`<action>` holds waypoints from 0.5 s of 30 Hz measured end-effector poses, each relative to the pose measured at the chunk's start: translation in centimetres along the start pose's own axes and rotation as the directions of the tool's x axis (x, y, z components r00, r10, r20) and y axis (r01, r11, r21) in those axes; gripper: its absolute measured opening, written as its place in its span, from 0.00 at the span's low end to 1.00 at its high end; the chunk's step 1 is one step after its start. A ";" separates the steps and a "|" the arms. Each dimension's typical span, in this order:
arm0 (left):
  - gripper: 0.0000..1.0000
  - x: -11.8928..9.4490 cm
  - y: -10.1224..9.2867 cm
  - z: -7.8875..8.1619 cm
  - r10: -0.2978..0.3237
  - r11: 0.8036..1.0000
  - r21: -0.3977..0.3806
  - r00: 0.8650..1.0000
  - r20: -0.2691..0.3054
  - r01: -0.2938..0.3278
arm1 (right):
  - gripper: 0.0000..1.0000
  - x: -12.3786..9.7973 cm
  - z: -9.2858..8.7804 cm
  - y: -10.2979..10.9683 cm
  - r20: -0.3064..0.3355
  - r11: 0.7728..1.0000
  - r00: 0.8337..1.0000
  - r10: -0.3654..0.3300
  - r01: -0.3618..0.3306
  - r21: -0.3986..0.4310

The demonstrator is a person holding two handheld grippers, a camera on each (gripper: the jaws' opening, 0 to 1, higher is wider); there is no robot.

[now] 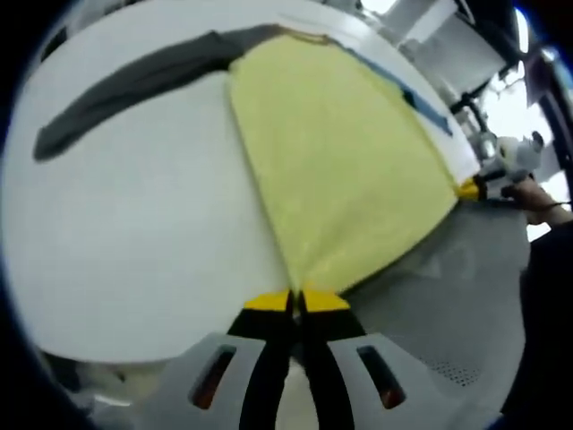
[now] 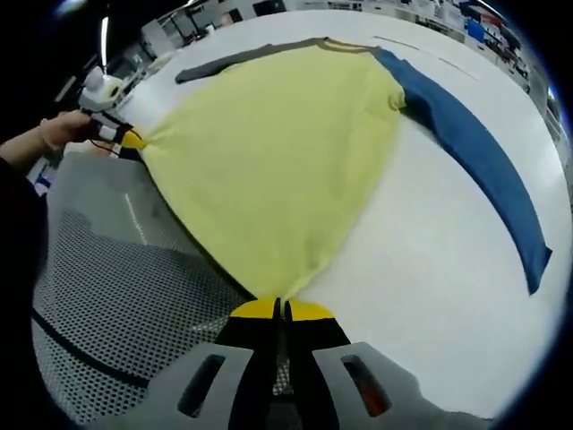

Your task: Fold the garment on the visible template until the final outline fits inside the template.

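Left hand-held gripper point(image 1: 296, 302), right hand-held gripper point(image 2: 280, 310) each pinch garment point(image 2: 277, 152) hem corners.

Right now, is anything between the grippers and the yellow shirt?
No. The left gripper and the right gripper are each shut on a bottom corner of the yellow shirt, holding it taut over the white table. Nothing lies between.

The right gripper point(image 2: 279, 309) is pinching, jaws closed, one hem corner of the yellow knit garment with one blue and one grey sleeve point(image 2: 286, 152), while the left gripper point(image 2: 128, 139) is clamping the garment's opposite hem corner over the white table point(image 2: 421, 269).
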State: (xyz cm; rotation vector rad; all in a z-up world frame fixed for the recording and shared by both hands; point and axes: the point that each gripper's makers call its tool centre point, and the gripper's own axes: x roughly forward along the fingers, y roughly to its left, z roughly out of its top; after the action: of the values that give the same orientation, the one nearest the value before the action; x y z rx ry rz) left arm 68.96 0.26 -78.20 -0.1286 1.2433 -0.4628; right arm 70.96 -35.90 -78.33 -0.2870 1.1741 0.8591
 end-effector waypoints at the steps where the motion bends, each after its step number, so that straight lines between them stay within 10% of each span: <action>1: 0.00 0.1 0.0 0.0 0.000 1.000 -0.001 1.000 -0.003 0.000 | 0.03 0.1 0.0 0.0 -0.003 1.000 1.000 0.000 0.000 -0.001; 15: 0.00 0.4 0.1 -0.3 0.001 1.000 0.002 1.000 -0.017 0.000 | 0.03 0.4 -0.3 -0.1 -0.016 1.000 1.000 0.000 0.000 -0.014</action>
State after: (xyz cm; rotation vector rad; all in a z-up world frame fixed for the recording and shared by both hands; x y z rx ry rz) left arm 68.83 0.24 -78.63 -0.1227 1.2595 -0.4657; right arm 70.89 -35.95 -78.81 -0.3058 1.1833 0.8665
